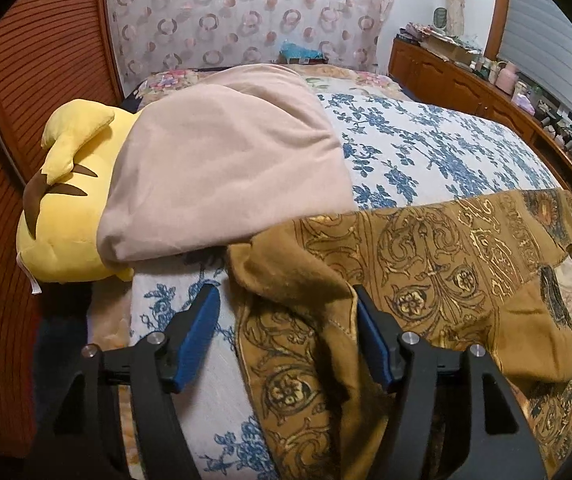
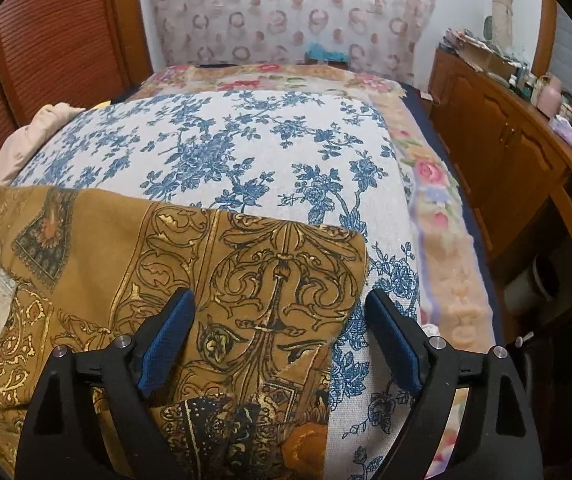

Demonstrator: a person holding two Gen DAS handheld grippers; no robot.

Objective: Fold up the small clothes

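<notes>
I am hovering my left gripper (image 1: 288, 312), jaws spread, around the rumpled edge of the mustard patterned garment (image 1: 446, 256) lying sideways across the blue-floral bedspread (image 1: 426, 148), while my right gripper (image 2: 280, 314), spread wide and empty, is straddling its opposite flat corner.

Matt printed cloth garment (image 1: 426, 248) on woven floral bedspread (image 2: 246, 152).

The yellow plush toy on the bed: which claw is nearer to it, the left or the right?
Left. The left claw stands open beside the yellow plush toy, at the brown garment's bunched edge. The right claw is open over the garment's other end; its view shows no toy.
</notes>
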